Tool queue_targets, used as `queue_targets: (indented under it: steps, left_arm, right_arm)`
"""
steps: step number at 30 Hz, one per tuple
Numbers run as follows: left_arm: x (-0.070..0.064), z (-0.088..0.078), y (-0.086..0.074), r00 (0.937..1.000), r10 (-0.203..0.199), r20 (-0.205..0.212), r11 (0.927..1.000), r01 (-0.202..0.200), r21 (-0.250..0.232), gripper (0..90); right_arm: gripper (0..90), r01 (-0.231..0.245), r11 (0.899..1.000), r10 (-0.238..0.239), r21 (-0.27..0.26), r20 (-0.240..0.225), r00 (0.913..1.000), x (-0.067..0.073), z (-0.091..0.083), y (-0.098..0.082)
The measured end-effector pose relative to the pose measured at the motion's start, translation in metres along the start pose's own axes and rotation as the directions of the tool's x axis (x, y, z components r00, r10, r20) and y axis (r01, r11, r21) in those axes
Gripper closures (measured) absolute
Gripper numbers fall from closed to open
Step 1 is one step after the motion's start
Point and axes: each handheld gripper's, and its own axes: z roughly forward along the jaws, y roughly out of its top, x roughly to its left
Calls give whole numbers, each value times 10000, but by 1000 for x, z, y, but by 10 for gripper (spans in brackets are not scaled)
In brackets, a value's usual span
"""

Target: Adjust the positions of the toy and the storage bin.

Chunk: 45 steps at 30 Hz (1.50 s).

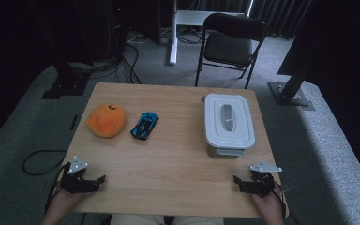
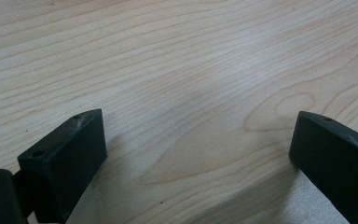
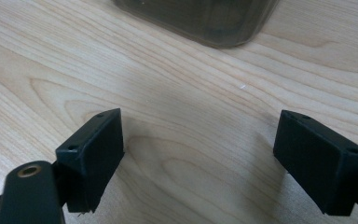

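1. Two grippers rest at the near edge of the table [image 1: 168, 164]; I keep my left gripper [image 1: 101, 180] wide, holding nothing.
2. Orange plush toy [image 1: 106, 120] and blue toy car [image 1: 145, 125] lie side by side, far left.
3. White lidded box [image 1: 228, 123] stands closed just beyond my right gripper [image 1: 236, 182], also wide and empty, probably ready for the lid.
4. I can read no label.

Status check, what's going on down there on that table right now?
Left gripper and right gripper open, empty, at near edge. Lidded container closed, ahead of right gripper. Orange plush and blue toy car untouched. Nothing between.
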Motion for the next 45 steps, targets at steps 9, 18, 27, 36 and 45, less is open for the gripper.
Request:
queue_targets:
  steps: [9,18,27,36,45]
  left_arm:
    - [0,-1,0,9999,87,73,10000,-87,-12,64]
    - [-1,-2,1,9998,158,119,9998,-159,90,73]
    - [-8,4,12,9994,341,40,9988,-342,339,74]
    - [-20,15,35,9978,565,352,9972,-581,476,73]
    - [-27,22,61,9964,621,579,9969,-647,442,74]
  right_arm:
    - [159,4,10000,-4,-8,-8,10000,0,0,0]
    - [158,-1,10000,1,-3,-11,10000,0,0,0]
    - [159,-7,10000,7,-3,3,10000,0,0,0]
    - [159,-9,10000,9,2,3,10000,0,0,0]
    - [159,-13,10000,13,3,3,10000,0,0,0]
